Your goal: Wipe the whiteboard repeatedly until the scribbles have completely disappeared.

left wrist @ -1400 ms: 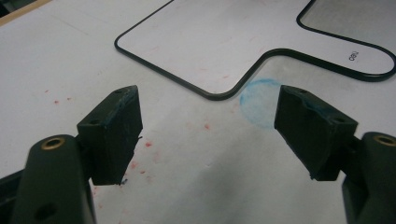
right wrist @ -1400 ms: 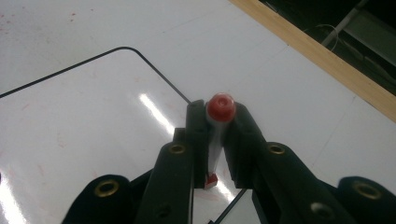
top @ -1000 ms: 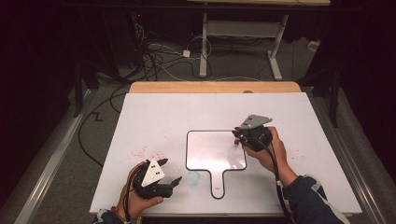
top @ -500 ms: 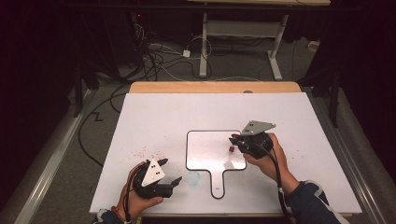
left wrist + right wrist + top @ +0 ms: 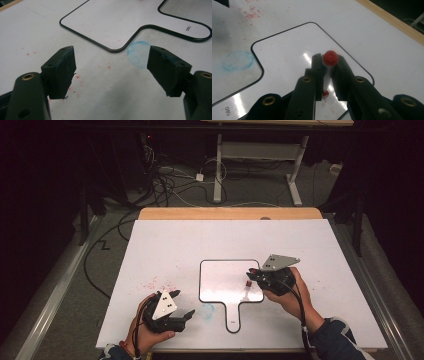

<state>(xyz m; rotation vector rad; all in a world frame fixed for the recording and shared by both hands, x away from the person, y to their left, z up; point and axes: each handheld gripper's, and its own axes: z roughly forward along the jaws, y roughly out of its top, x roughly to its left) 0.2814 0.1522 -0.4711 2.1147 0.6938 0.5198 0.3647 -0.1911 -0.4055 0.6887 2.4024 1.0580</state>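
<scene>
A small paddle-shaped whiteboard point(image 5: 225, 280) with a black rim lies flat on the white table point(image 5: 200, 240). My right gripper point(image 5: 251, 276) hovers over the board's right edge, shut on a red-capped marker point(image 5: 248, 282). In the right gripper view the marker point(image 5: 330, 58) stands upright between the jaws of the right gripper point(image 5: 329, 60), its tip down near the board point(image 5: 292, 50). My left gripper point(image 5: 187, 316) rests at the table's near left, open and holding nothing. In its own view the left gripper point(image 5: 111, 62) faces the board's handle point(image 5: 180, 27).
A round blue smudge point(image 5: 207, 310) marks the table beside the board's handle, close to the left jaws; the blue smudge point(image 5: 138, 53) lies just ahead of them. Red ink specks point(image 5: 157, 282) dot the table left of the board. A wooden strip point(image 5: 230, 213) borders the far edge.
My right gripper has shifted a little toward the person with the marker, staying over the board's right edge. The left gripper has not moved.
</scene>
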